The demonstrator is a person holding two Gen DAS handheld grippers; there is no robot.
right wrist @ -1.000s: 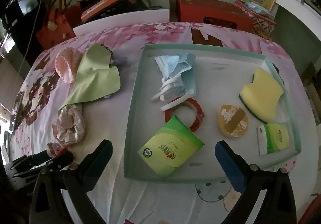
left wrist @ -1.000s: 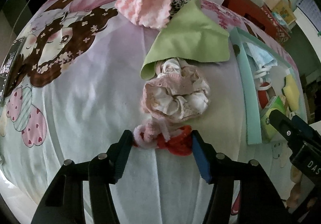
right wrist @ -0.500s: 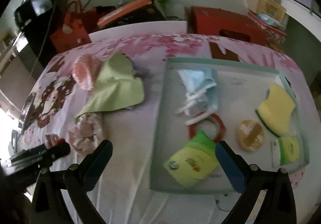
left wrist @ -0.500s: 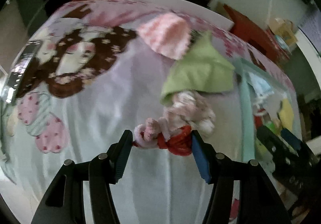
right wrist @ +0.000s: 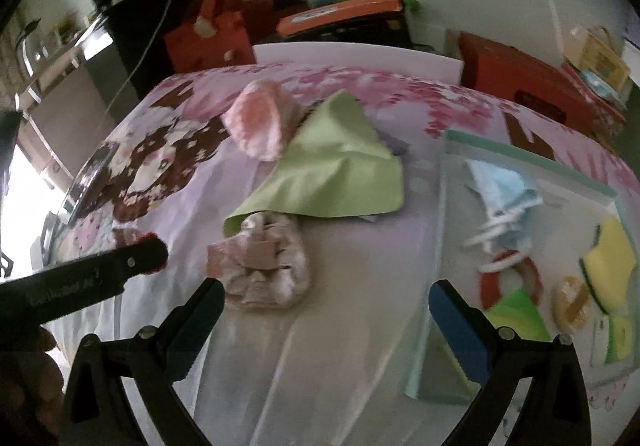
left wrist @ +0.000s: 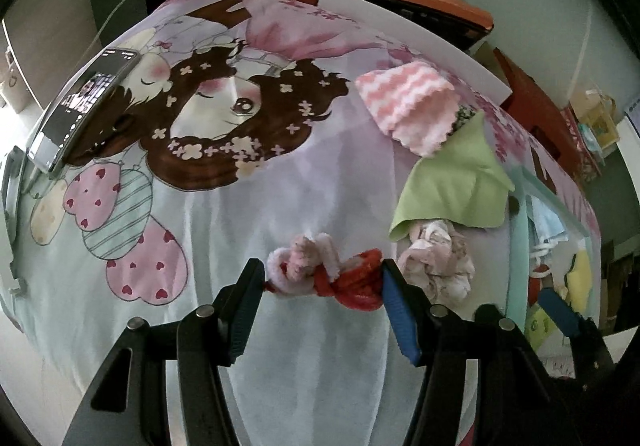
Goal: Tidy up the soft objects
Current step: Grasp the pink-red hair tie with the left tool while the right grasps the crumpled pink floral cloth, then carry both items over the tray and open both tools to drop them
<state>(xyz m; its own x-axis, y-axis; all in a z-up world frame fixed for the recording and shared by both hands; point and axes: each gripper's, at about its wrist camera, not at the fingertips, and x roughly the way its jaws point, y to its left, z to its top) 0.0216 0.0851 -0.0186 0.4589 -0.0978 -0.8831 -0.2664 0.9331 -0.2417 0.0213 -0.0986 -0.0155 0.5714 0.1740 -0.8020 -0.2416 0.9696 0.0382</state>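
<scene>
My left gripper (left wrist: 323,282) is shut on a pink-and-red fuzzy twisted item (left wrist: 324,276) and holds it above the printed bedsheet. It shows in the right wrist view (right wrist: 132,258) as a dark bar at the left. A beige scrunchie (right wrist: 262,272) lies under the corner of a green cloth (right wrist: 332,166), with a pink-and-white knit piece (right wrist: 258,124) beyond. They also show in the left wrist view: scrunchie (left wrist: 436,262), cloth (left wrist: 456,182), knit piece (left wrist: 412,106). My right gripper (right wrist: 326,316) is open and empty, just in front of the scrunchie.
A pale green tray (right wrist: 440,230) at the right holds a blue face mask (right wrist: 504,190), a red tape ring (right wrist: 510,282), a yellow sponge (right wrist: 610,258) and green packets. A phone (left wrist: 80,106) lies at the bed's left edge. Red boxes and bags stand behind.
My left gripper has lifted the pink-and-red item off the sheet and swung left. My right gripper has moved left from over the tray toward the scrunchie.
</scene>
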